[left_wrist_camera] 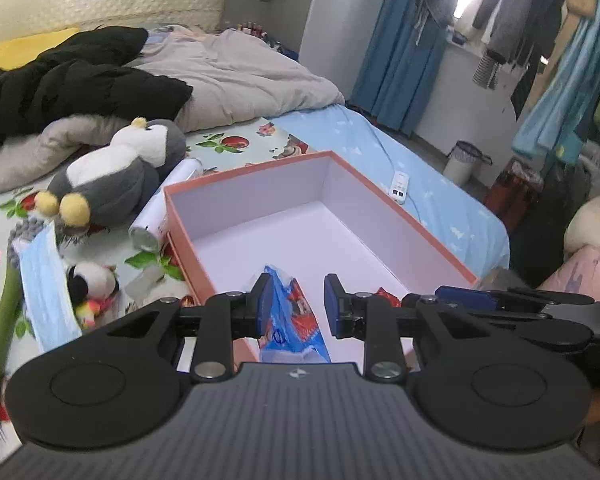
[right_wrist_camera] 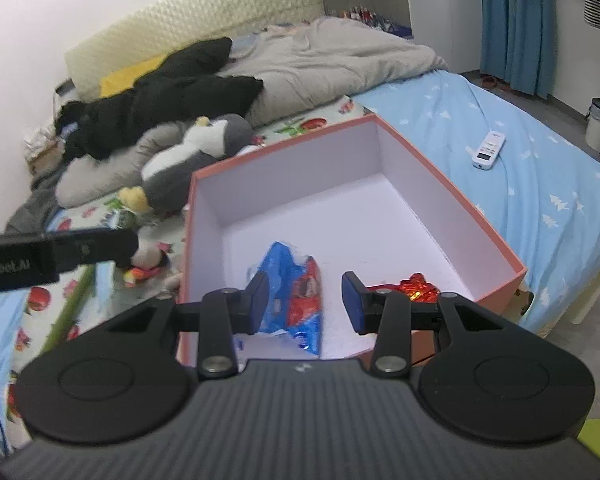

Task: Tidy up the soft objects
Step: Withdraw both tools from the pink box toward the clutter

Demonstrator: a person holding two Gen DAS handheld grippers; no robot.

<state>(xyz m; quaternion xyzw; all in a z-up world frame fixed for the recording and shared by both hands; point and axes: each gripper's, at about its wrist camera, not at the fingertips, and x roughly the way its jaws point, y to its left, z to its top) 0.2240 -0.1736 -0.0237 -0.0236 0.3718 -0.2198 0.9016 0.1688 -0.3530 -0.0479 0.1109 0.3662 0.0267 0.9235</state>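
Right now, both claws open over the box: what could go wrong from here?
1. The blue snack bag lies just beyond the right claw; a careless close could snag it.
2. The left claw sits close beside the right; they may collide.
3. The plush penguin lies by a white can; grabbing it could roll the can.

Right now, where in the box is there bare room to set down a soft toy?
The far half of the box is bare, up to its back wall. The near end is crowded: blue packet in the middle, red wrapper at the near right.
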